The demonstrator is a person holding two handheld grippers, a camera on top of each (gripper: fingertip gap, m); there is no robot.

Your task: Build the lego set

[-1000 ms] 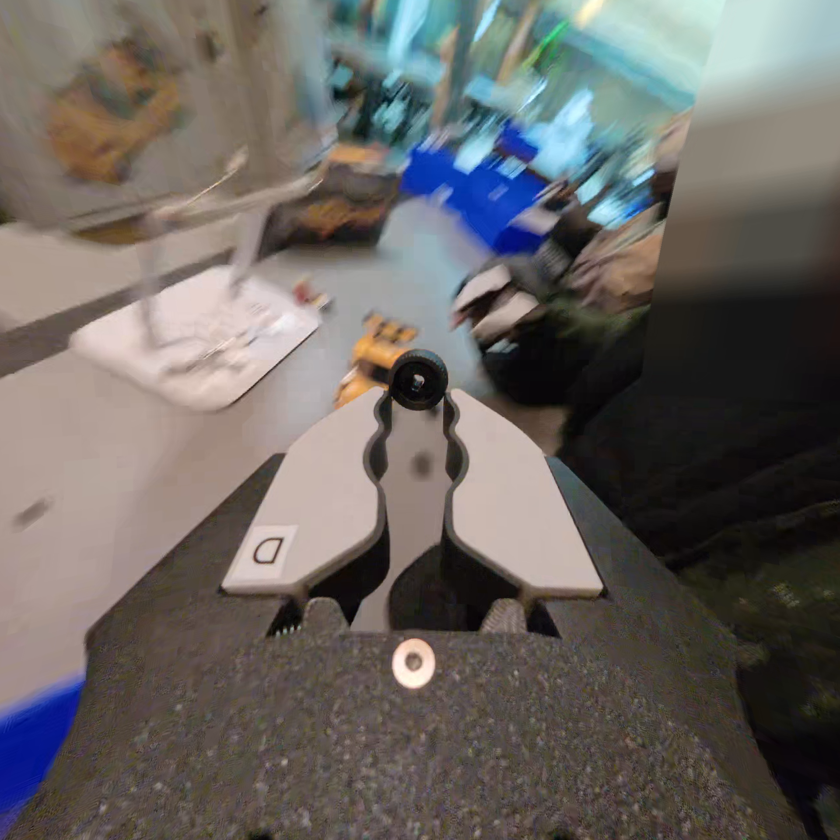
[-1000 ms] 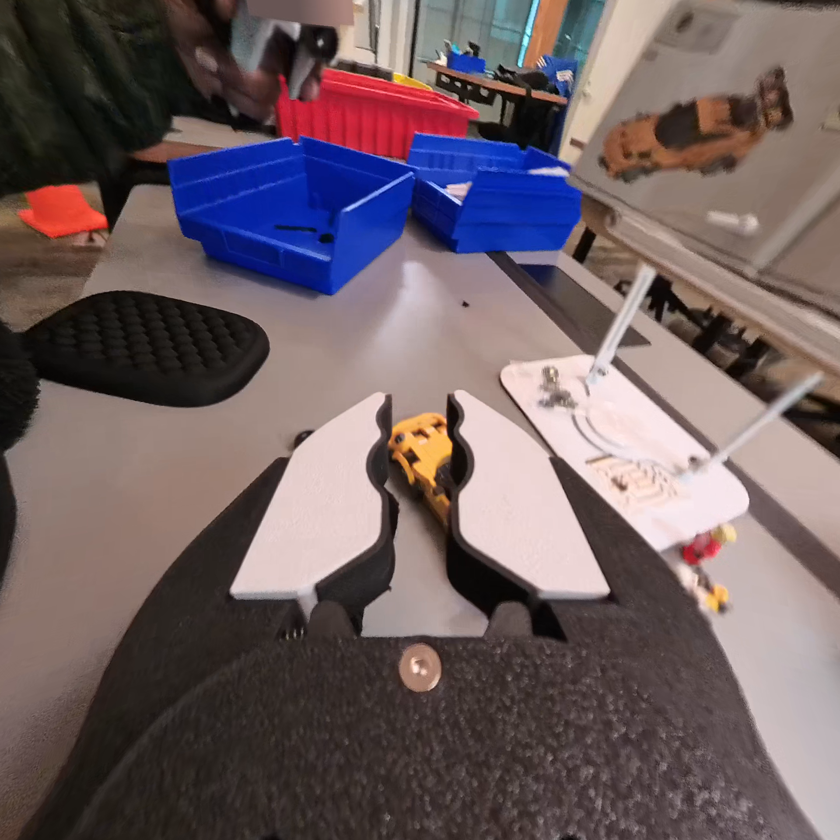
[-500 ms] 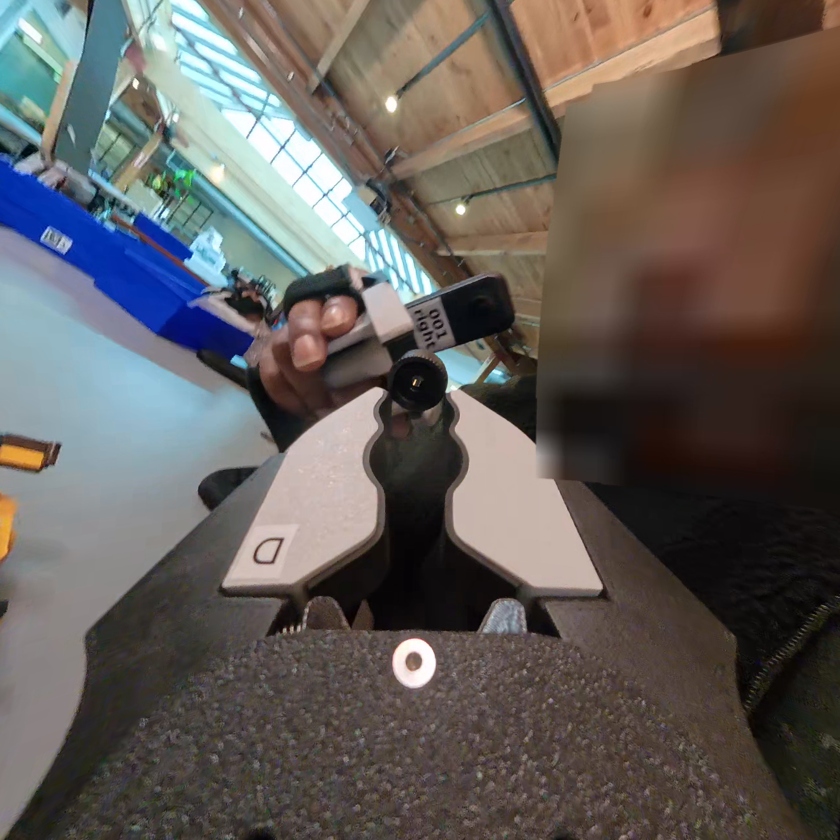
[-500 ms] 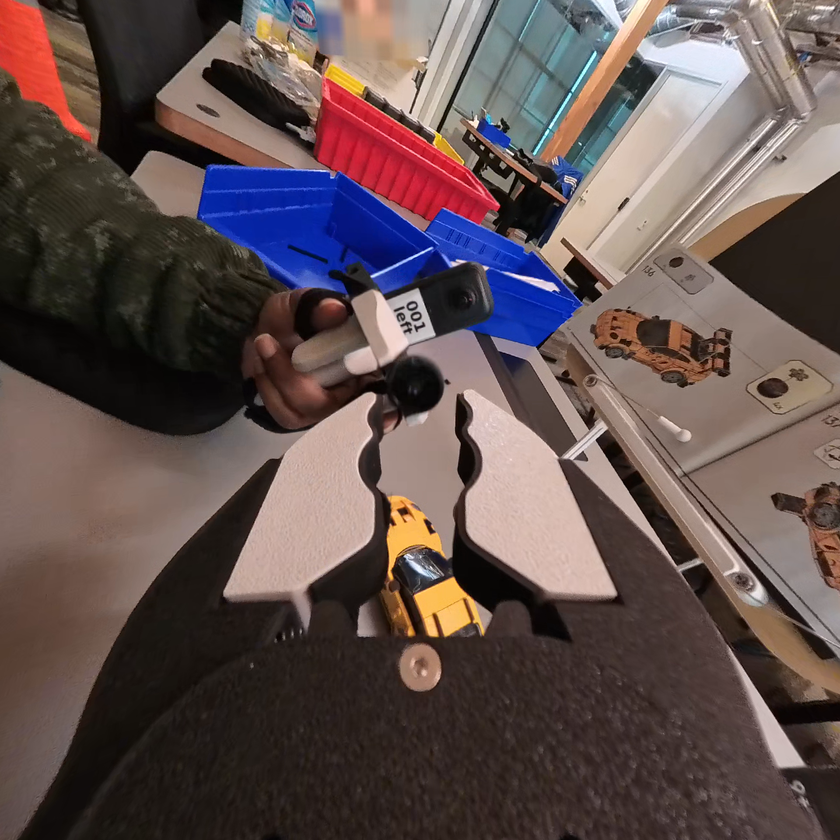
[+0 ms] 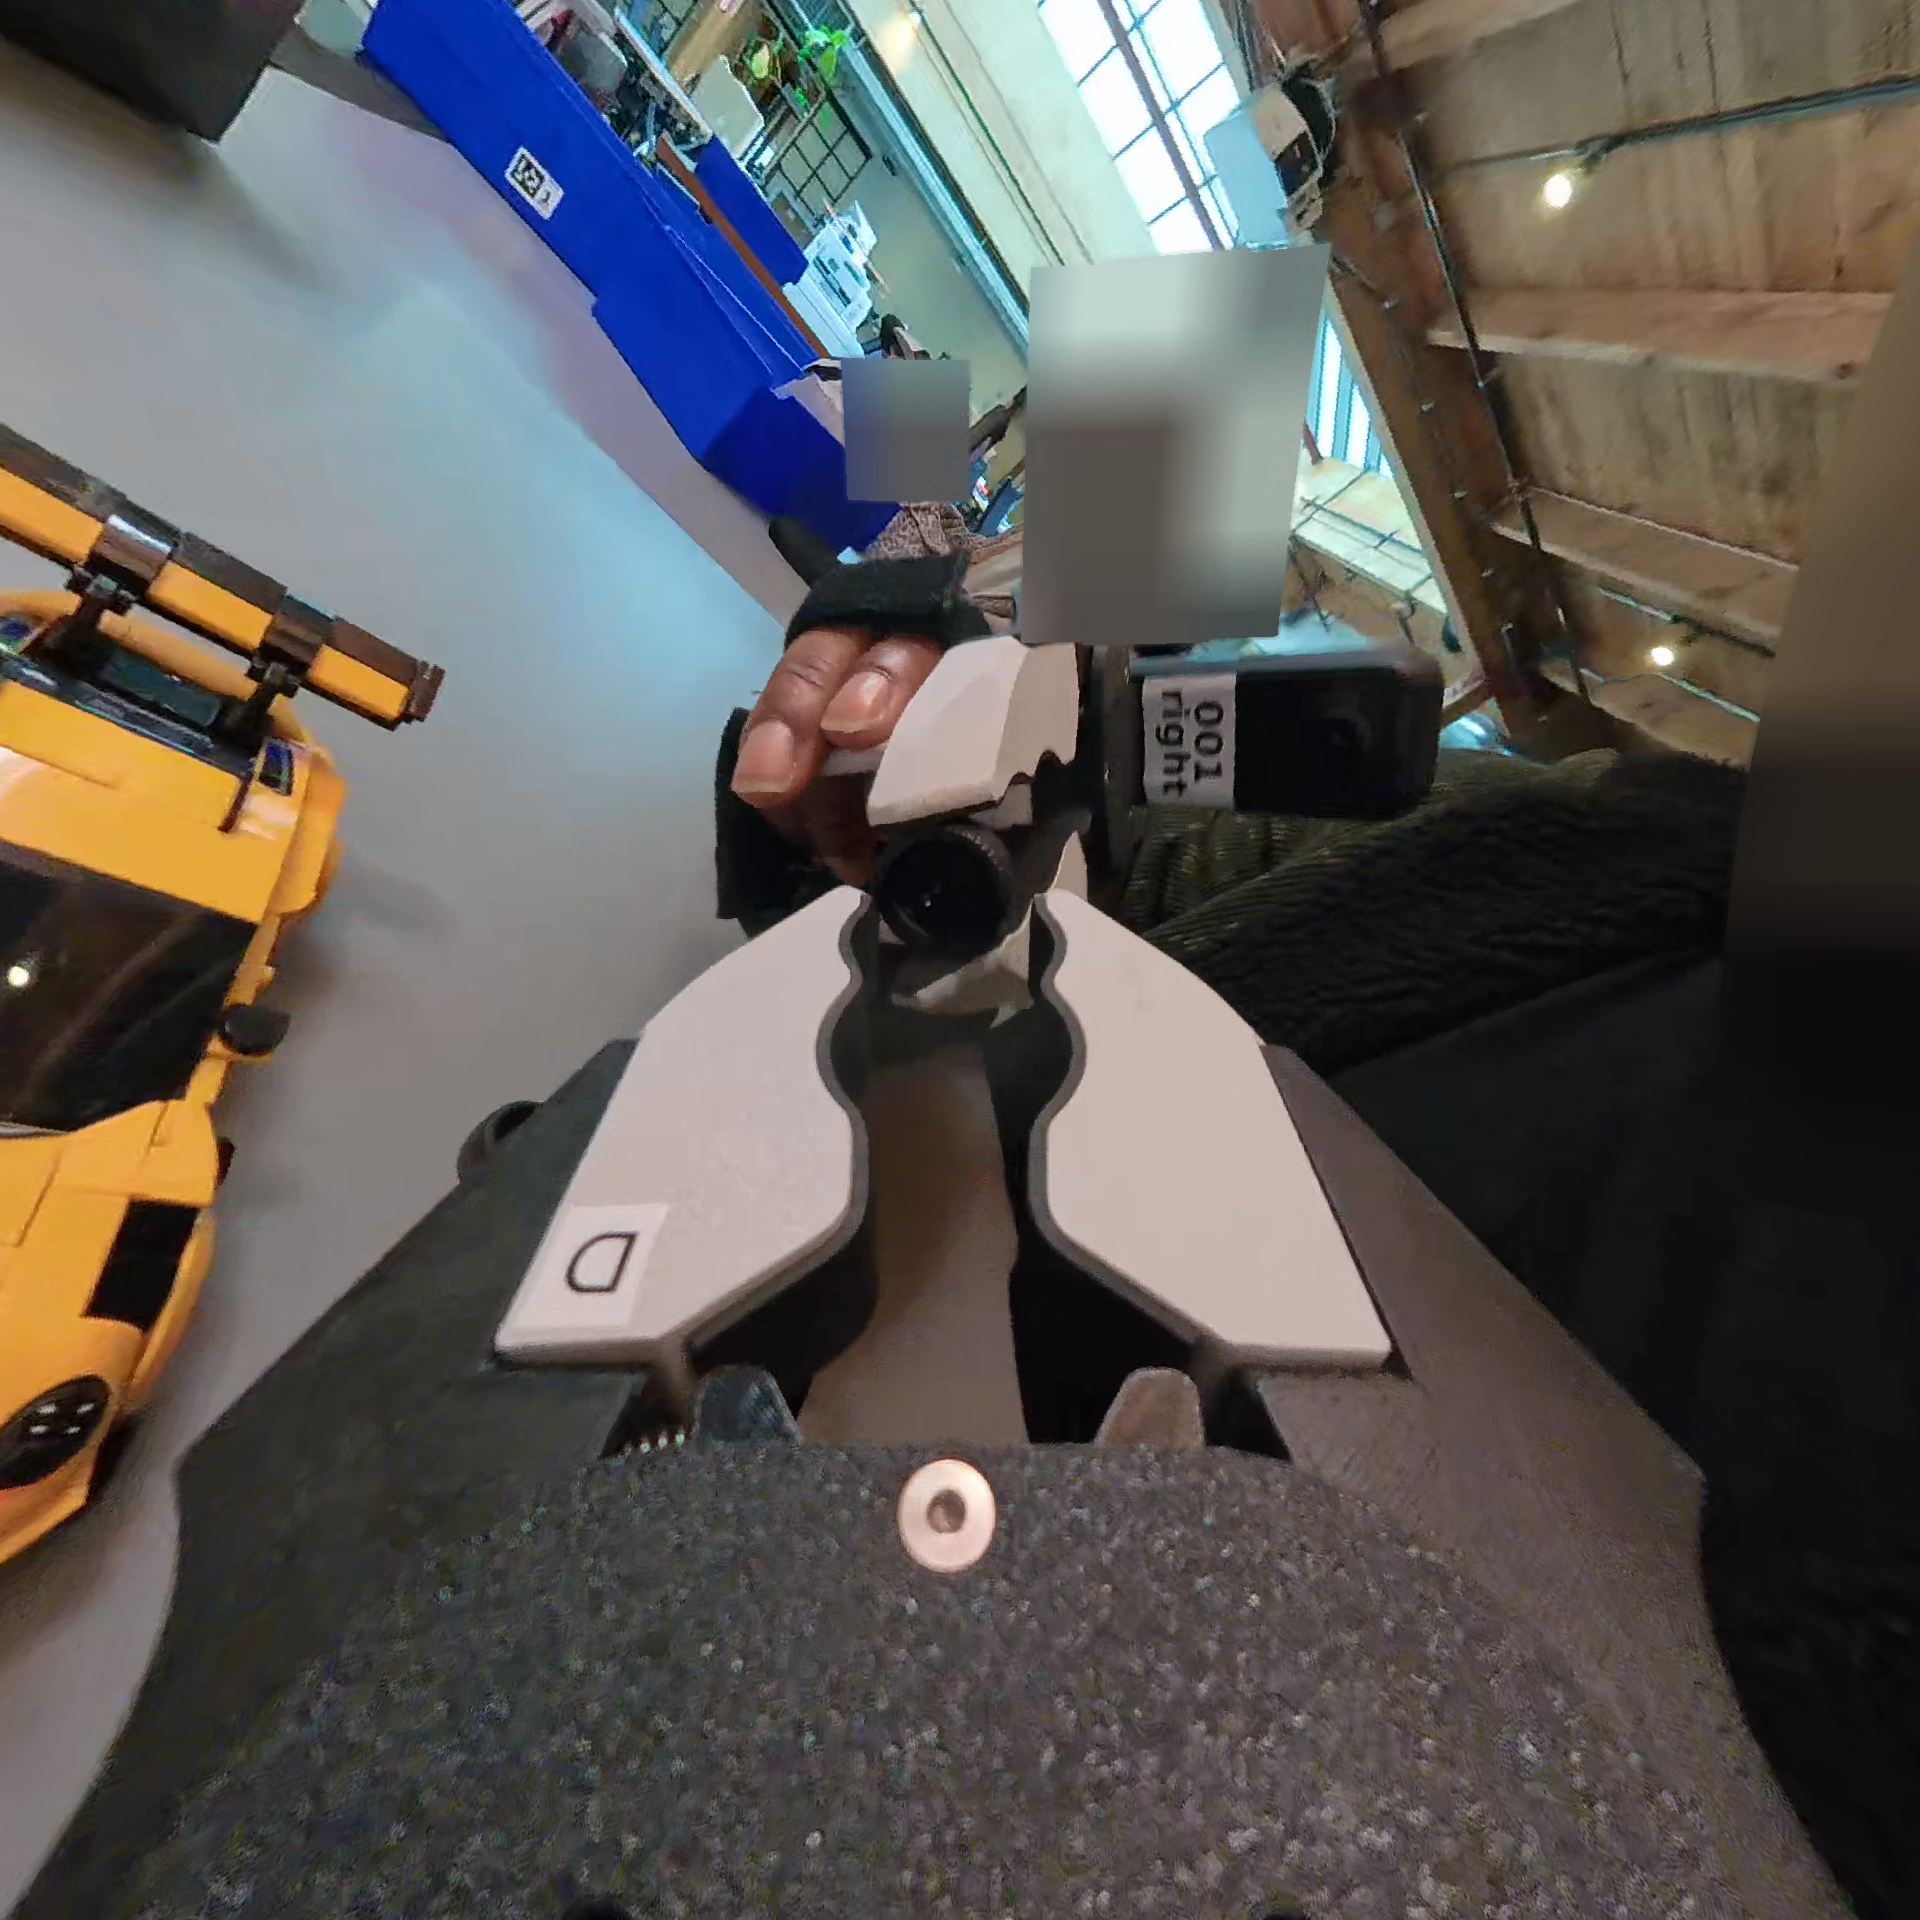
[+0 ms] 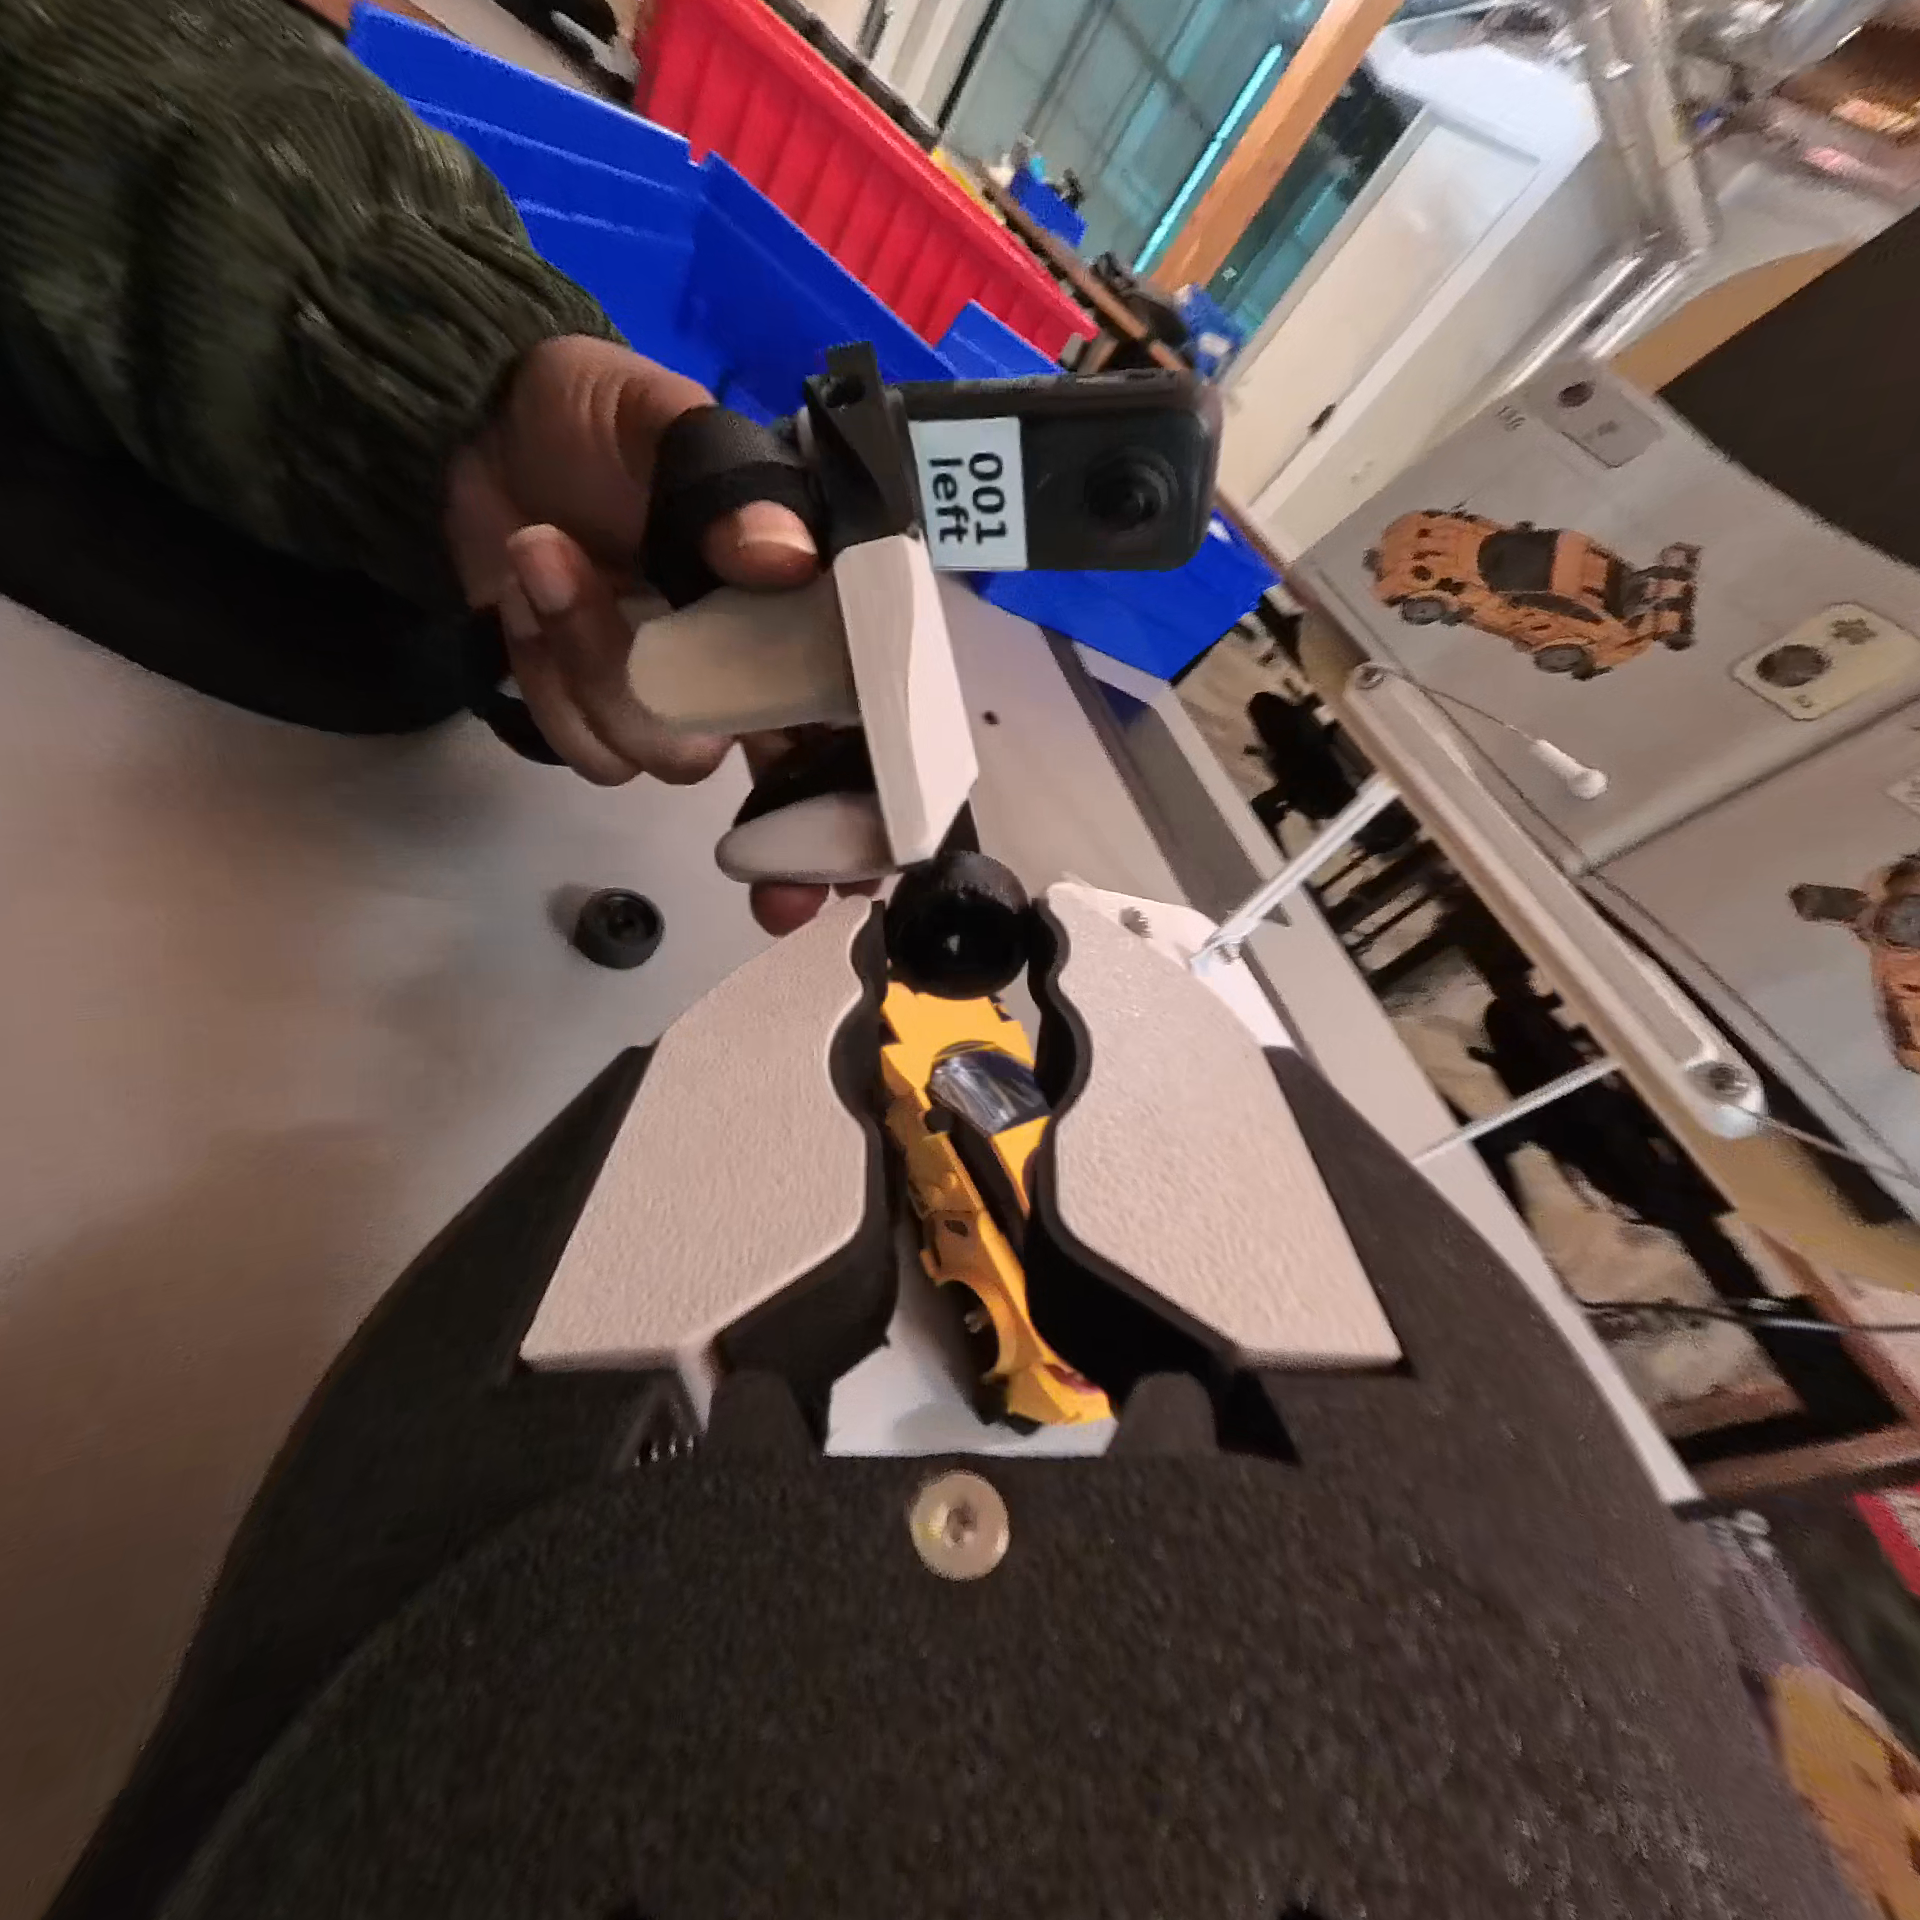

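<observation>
My left gripper (image 5: 948,902) is shut on a small black wheel (image 5: 940,896), held at its fingertips above the table. My right gripper (image 6: 958,914) faces it, turned about a quarter turn. Its open jaws stand on either side of the same wheel (image 6: 956,940), about the wheel's width apart. The left gripper also shows in the right wrist view (image 6: 883,857), coming down from above. The right one's fingers (image 5: 961,727) show above and below the wheel in the left wrist view. The yellow Lego car (image 5: 114,935) lies on the grey table (image 5: 416,416), below the right gripper (image 6: 966,1164).
A second loose black wheel (image 6: 618,928) lies on the table to the left. An instruction booklet (image 6: 1558,582) stands on a white-based holder (image 6: 1226,987) at the right. Blue bins (image 6: 665,239) and a red bin (image 6: 852,177) stand behind. A green sleeve (image 6: 260,260) crosses the upper left. Less than 4 cm separates the two grippers' tips.
The two grippers have come together: the wheel in my left gripper has moved in between my right gripper's tips. Both views have tilted, and the car now sits close on the left.
</observation>
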